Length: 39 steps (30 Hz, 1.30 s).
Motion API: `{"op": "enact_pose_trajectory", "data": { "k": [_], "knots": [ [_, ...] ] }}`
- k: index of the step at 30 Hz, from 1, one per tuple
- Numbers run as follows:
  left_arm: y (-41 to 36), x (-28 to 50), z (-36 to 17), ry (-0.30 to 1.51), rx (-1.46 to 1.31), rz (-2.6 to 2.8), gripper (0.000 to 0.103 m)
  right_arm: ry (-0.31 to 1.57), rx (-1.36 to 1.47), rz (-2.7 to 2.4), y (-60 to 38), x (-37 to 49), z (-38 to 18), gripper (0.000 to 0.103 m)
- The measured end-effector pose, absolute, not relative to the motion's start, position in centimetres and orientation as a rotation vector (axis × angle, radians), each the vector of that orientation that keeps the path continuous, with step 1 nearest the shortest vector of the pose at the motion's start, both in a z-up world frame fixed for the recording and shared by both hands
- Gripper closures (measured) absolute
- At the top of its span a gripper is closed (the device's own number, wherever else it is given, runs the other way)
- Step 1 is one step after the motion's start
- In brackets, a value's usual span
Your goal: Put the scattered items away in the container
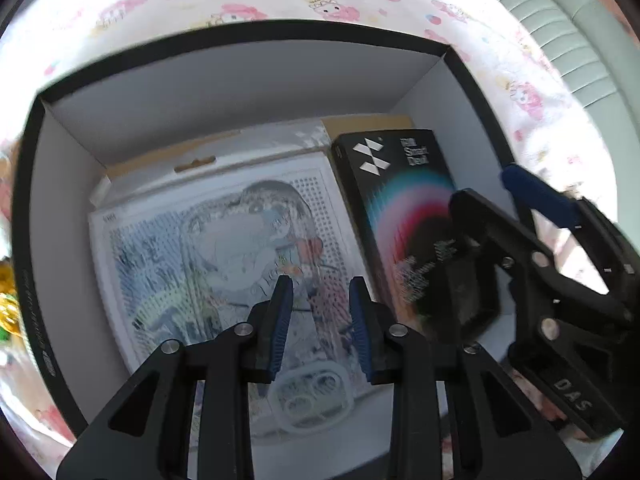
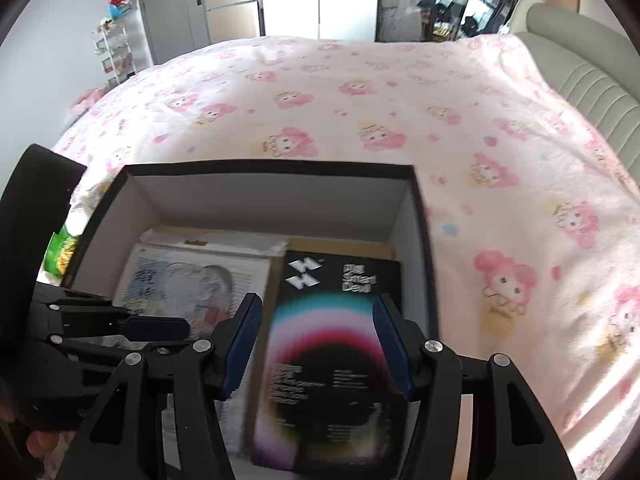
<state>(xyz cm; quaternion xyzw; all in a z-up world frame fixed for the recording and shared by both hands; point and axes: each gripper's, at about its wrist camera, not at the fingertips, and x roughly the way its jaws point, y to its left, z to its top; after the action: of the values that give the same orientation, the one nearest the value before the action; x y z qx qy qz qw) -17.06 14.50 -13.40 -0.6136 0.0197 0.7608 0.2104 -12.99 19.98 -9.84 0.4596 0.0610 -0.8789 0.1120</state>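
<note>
A black-rimmed open box (image 1: 248, 40) (image 2: 272, 170) with white inner walls sits on the bed. Inside lie a flat white pack with an anime picture (image 1: 224, 240) (image 2: 188, 280) on the left and a black box with a rainbow arc (image 1: 400, 200) (image 2: 332, 344) on the right. My left gripper (image 1: 322, 324) is open and empty, just above the picture pack. My right gripper (image 2: 316, 344) is open, its blue pads either side of the black box, which lies in the container; the pads do not press it. The right gripper also shows in the left wrist view (image 1: 520, 248).
The bed has a pink cartoon-print sheet (image 2: 360, 100) and a pale green padded headboard (image 2: 580, 80) on the right. Yellow and green items (image 1: 6, 304) (image 2: 60, 252) lie outside the box's left wall. Cupboards and a white shelf rack (image 2: 114, 56) stand beyond the bed.
</note>
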Motion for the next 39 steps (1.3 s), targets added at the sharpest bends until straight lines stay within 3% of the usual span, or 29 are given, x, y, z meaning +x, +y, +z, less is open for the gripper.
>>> {"op": "enact_pose_trajectory", "data": {
  "k": [6,9,16,25,39],
  "knots": [
    [13.9,-16.7,-13.3,0.249,-1.73,2.285,0.074,0.129,1.411,-2.536,20.4,-13.2,-11.0,0.049],
    [11.2,-17.5,-13.2,0.069,-1.792,2.287,0.074,0.14,1.398,-2.522,20.0,-12.9,-10.9,0.049],
    [8.1,-18.1,-11.7,-0.152,-1.766,2.315,0.074,0.012,1.43,-2.379,19.4,-13.0,-11.7,0.05],
    [7.3,-18.6,-12.2,-0.318,-1.763,2.234,0.074,0.148,1.501,-2.293,15.0,-12.5,-12.8,0.051],
    [6.4,-18.6,-11.8,-0.424,-1.739,2.143,0.074,-0.042,1.586,-2.029,10.7,-11.0,-15.1,0.049]
  ]
}}
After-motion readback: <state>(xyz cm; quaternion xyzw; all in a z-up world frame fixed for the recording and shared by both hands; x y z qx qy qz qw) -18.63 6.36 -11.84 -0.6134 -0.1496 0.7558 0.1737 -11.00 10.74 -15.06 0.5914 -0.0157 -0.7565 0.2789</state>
